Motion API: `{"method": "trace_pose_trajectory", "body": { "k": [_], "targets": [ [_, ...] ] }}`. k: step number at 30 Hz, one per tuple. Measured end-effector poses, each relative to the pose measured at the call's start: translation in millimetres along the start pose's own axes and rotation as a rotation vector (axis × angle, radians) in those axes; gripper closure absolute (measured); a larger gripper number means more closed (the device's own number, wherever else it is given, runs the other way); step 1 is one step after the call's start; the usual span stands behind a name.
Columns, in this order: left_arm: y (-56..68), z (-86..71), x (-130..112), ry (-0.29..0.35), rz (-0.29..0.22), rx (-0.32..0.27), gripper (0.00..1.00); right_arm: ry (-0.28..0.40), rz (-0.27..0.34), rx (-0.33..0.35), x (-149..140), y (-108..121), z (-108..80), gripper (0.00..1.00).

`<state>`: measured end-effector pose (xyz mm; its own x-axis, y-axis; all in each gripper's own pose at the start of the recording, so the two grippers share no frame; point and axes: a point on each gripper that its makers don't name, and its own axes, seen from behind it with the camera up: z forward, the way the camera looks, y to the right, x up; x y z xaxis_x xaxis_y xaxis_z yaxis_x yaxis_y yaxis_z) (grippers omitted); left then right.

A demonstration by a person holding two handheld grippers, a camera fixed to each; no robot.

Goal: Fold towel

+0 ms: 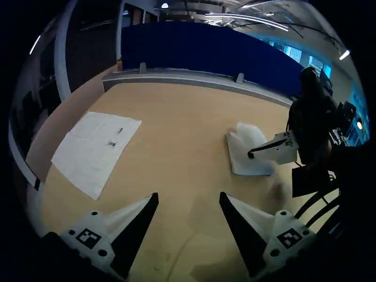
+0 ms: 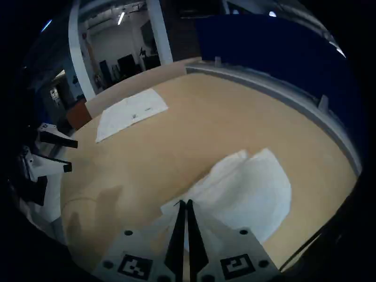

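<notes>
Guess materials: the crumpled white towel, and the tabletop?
The crumpled towel: soft woven fabric, likely cotton, matte; it creases and drapes in folds. The tabletop: light wood or wood-look laminate, smooth satin finish; even tan tone with faint shadows, grain too blurred to tell which.

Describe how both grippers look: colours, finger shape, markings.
The left gripper and the right gripper match: white bodies with small bolt holes, long wedge fingers faced in black and tapering to points, and a square black-and-white tag at each finger's base.
</notes>
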<state>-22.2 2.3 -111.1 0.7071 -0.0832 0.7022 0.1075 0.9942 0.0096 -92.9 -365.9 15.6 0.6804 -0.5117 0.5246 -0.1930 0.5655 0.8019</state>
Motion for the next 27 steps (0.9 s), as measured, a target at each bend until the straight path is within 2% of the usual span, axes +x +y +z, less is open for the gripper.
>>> {"method": "trace_pose_trajectory", "body": {
  "k": [3, 9, 11, 13, 18, 21, 27],
  "targets": [
    [-1.8, -0.5, -0.5, 0.001, -0.005, 0.001, 0.04, -0.023, 0.021, -0.001, -11.4, -2.4, 11.0, 0.97],
    [-6.2, 0.7, -1.9, -0.001, -0.006, 0.005, 0.04, -0.032, 0.017, 0.004, -16.3, -3.9, 8.1, 0.94],
    [-7.5, 0.5, -3.0, -0.003, -0.005, 0.008, 0.04, -0.033, 0.013, 0.005, -16.3, -3.9, 6.3, 0.89],
    [-8.4, -0.1, -4.2, -0.005, -0.006, 0.01, 0.04, -0.028, 0.009, 0.004, -15.1, -3.8, 4.1, 0.81],
    [-9.9, -3.3, -7.1, -0.006, -0.012, 0.012, 0.04, -0.007, -0.005, -0.008, -11.0, -2.8, -2.5, 0.35],
    [-10.8, -4.8, -8.8, -0.007, -0.014, 0.014, 0.04, 0.007, -0.016, -0.016, -8.3, -1.9, -6.6, 0.14],
    [-13.4, -7.6, -9.4, -0.007, -0.019, 0.021, 0.03, 0.029, -0.023, -0.042, -3.0, 4.6, -10.1, 0.12]
  ]
}}
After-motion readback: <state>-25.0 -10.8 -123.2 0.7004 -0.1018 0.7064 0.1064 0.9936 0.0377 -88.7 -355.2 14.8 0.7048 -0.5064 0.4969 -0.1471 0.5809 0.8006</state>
